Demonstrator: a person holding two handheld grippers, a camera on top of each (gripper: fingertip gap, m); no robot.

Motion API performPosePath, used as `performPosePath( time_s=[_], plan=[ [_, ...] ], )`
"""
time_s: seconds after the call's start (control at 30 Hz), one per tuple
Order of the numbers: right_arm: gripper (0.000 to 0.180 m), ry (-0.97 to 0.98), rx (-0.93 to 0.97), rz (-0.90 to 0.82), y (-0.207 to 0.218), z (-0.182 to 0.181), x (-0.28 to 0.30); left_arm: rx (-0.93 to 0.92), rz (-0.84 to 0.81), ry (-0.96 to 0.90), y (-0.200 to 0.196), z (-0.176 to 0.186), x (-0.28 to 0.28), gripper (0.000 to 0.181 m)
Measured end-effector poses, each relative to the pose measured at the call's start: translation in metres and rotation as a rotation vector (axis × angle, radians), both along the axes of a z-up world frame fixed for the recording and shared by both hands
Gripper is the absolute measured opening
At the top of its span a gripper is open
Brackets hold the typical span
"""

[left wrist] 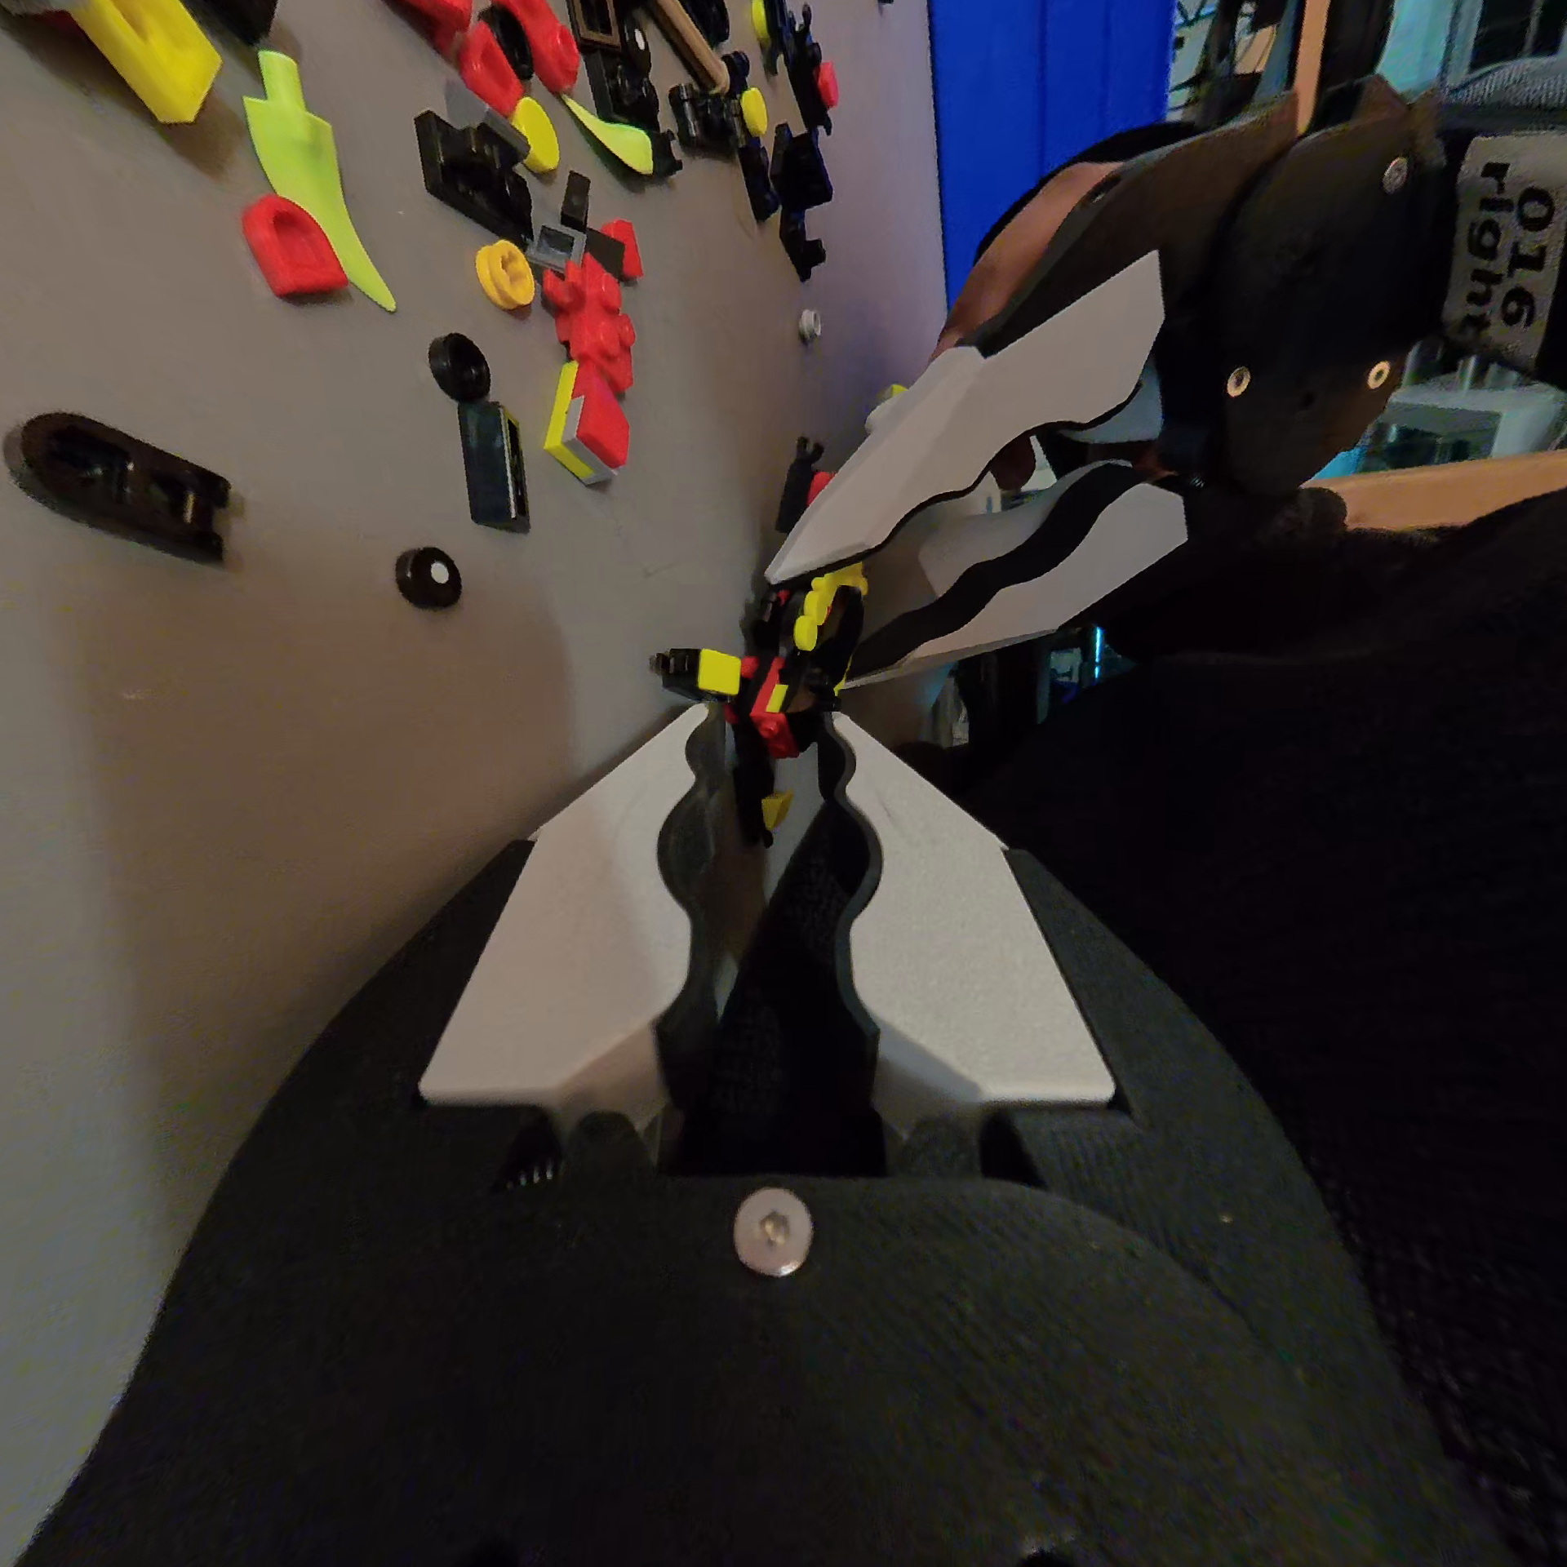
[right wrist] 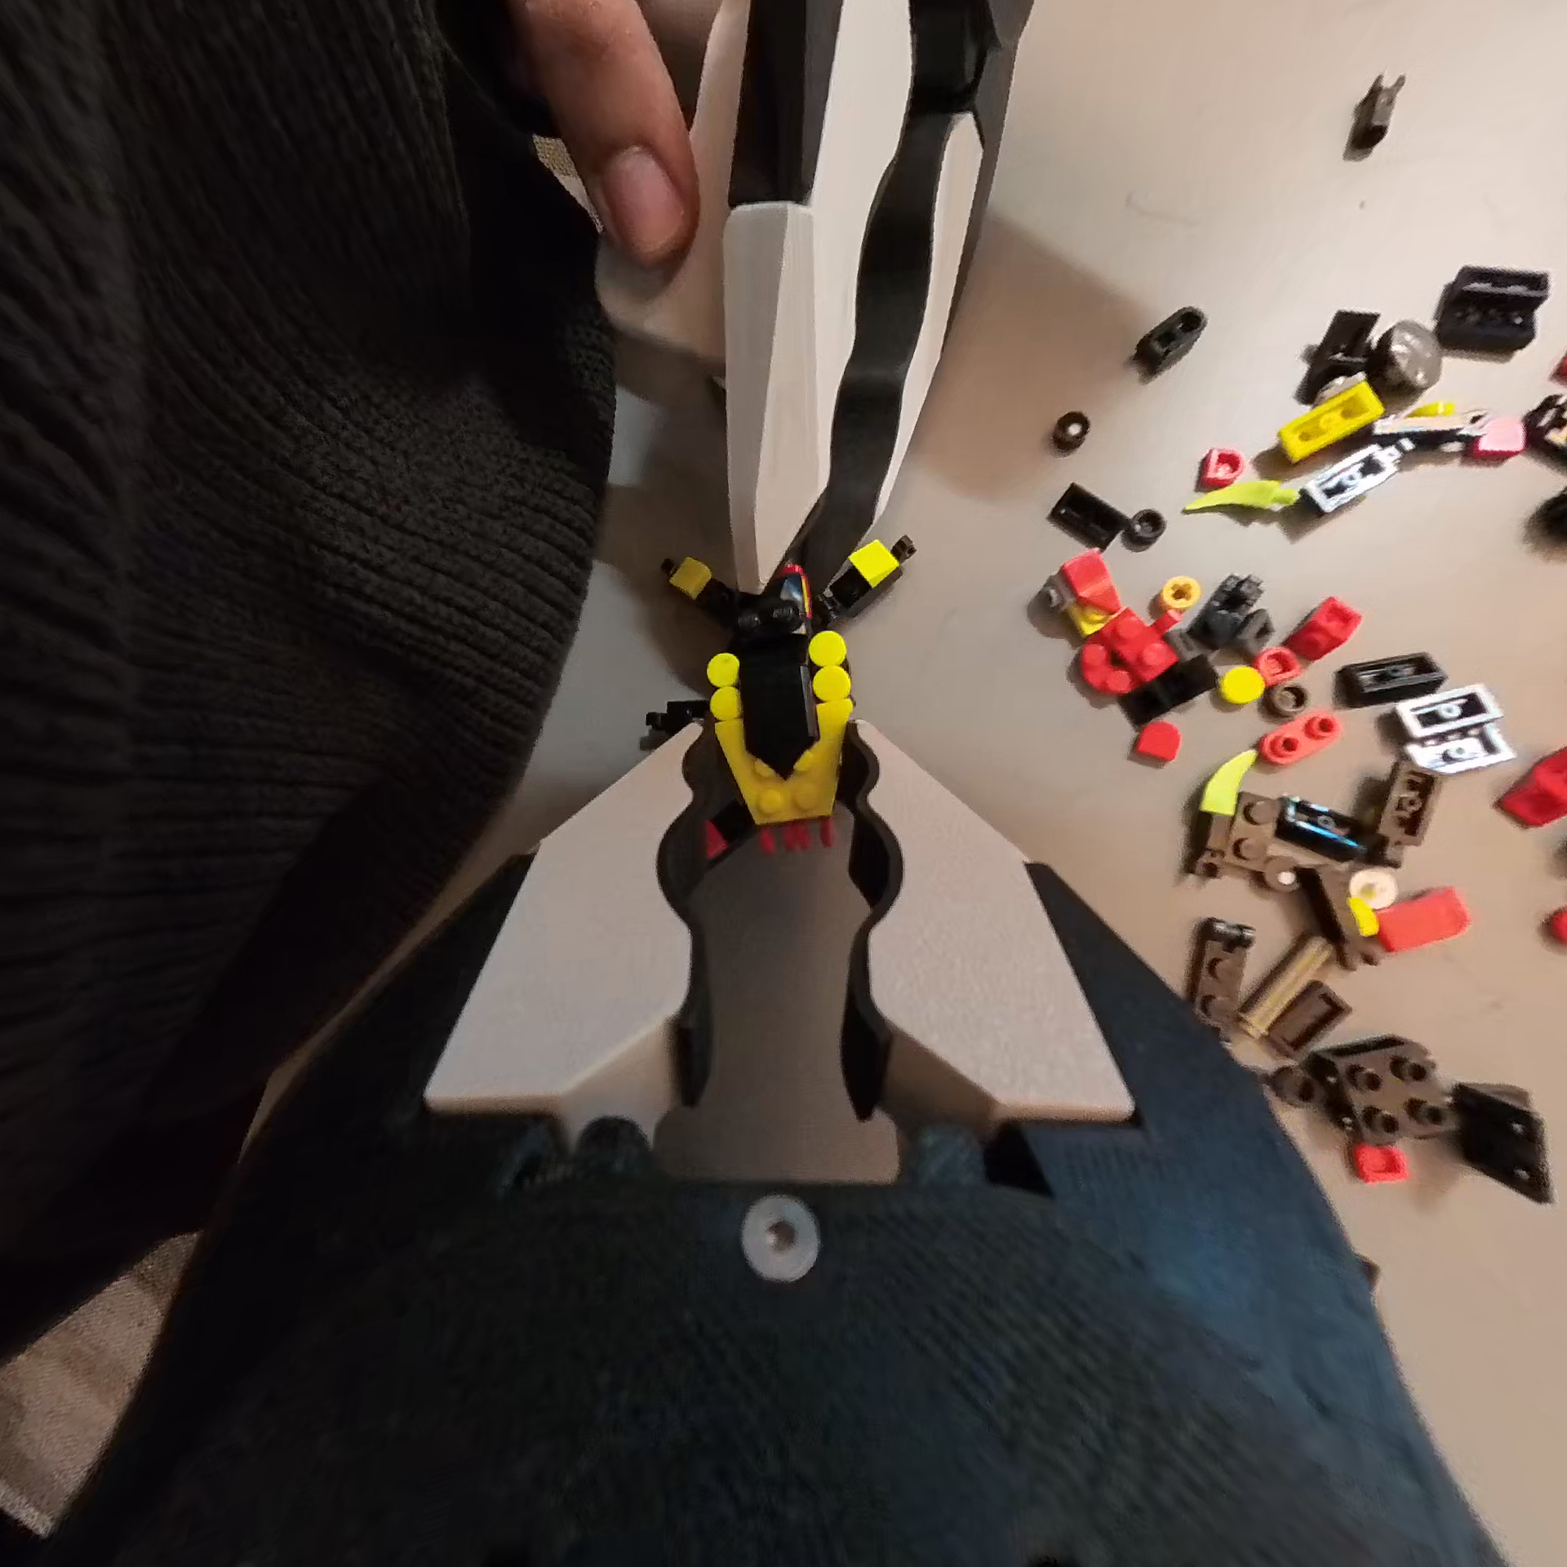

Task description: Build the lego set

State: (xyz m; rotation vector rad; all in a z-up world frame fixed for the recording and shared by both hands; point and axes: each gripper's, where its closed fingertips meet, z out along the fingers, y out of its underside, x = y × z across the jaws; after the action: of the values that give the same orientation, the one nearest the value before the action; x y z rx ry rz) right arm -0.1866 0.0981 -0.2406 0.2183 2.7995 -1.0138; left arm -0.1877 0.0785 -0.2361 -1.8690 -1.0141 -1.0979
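- Yellow-black-red model: pinched at opposite ends by left tool and right tool.
- Grey tabletop: loose bricks at right.

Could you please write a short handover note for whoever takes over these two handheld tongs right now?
Left tongs: shut on the model's red-and-black end.
Right tongs: shut on its yellow wedge end, from the opposite side.
Lego model: a small black, yellow and red build, held between both tongs above the table.
Loose pieces: many red, black, yellow and lime parts scattered on the table, none gripped.
Done: a small body with two yellow-tipped arms.
Left: the scattered pieces, so the set looks unfinished; keep both grips firm.
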Motion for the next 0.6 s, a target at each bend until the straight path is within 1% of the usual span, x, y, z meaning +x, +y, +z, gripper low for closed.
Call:
performPosePath(
  time_s=[0.4, 0.6],
  plan=[
    [0.028, 0.006, -0.017, -0.004, 0.0008, -0.0024, 0.0023, -0.002, 0.008, -0.018, 0.0004, 0.0002, 0.0006, 0.020],
    [0.028, 0.021, -0.021, -0.010, 0.0001, -0.0015, 0.0020, -0.003, 0.012, 0.000, 0.0008, 0.0002, 0.0002, 0.020]
  ],
)
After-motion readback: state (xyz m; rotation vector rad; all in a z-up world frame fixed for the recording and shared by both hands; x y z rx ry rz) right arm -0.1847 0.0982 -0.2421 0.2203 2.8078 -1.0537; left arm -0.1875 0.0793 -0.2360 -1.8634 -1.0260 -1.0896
